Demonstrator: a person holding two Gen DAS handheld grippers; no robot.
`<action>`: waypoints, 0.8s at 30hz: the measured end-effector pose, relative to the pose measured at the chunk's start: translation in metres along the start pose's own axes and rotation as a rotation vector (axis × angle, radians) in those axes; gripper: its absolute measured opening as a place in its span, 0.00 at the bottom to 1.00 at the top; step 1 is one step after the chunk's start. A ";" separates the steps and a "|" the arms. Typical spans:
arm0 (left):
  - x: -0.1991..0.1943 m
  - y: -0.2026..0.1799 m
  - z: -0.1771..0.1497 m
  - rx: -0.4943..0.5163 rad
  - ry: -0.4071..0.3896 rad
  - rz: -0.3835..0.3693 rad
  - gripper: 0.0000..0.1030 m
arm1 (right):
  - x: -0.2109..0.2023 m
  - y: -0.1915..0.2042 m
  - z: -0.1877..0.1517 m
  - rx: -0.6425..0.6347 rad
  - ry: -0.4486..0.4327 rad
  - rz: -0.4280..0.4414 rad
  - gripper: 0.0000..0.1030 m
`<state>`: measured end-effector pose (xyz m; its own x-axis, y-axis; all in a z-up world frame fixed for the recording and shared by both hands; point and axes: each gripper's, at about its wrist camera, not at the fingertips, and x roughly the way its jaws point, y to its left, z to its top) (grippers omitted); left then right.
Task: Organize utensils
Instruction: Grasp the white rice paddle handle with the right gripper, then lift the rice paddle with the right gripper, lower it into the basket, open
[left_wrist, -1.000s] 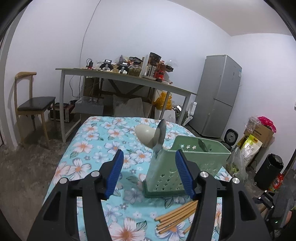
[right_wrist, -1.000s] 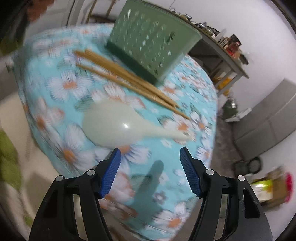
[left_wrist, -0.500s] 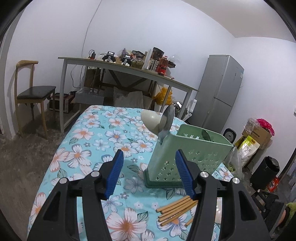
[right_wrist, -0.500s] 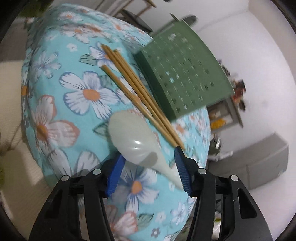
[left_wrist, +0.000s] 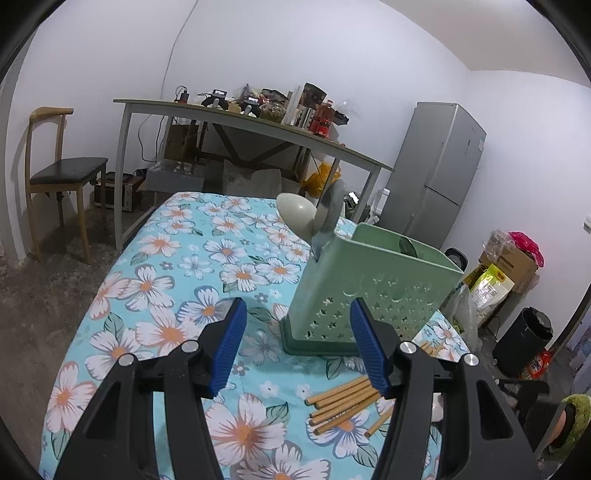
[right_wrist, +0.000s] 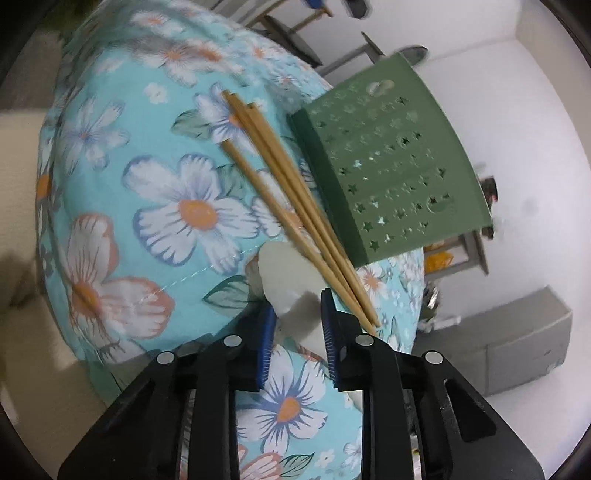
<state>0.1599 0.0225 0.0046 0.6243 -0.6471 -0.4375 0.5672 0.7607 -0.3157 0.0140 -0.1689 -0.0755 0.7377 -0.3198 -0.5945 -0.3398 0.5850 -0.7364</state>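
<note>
While the left hand-held gripper (left_wrist: 297, 338) hangs released, the right hand-held gripper (right_wrist: 295, 325) closes around the pale spoon (right_wrist: 286, 278) lying on the table (right_wrist: 147, 206), likely light, stiff, slippery plastic, best pinched at the neck.

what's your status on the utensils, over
Left gripper open, empty, facing the holder. Right gripper closing around pale spoon on the cloth, grip unconfirmed. Chopsticks lie against the spoon.

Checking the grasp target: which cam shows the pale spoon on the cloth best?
Right wrist: the pale spoon lies between the right hand-held gripper fingers, beside the chopsticks. The left wrist view shows almost nothing of it; only other spoons standing in the green holder.
</note>
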 end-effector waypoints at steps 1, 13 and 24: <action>0.000 -0.001 -0.002 0.004 0.003 0.001 0.55 | -0.001 0.001 0.003 0.020 -0.002 0.002 0.17; 0.012 -0.010 -0.023 0.023 0.062 -0.003 0.55 | -0.016 -0.117 0.000 0.605 -0.025 -0.013 0.02; 0.029 -0.024 -0.046 0.104 0.136 0.004 0.55 | -0.047 -0.221 -0.026 1.022 -0.202 0.002 0.00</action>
<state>0.1400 -0.0118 -0.0395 0.5520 -0.6257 -0.5511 0.6217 0.7493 -0.2280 0.0387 -0.3025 0.1065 0.8536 -0.2429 -0.4609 0.2456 0.9678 -0.0550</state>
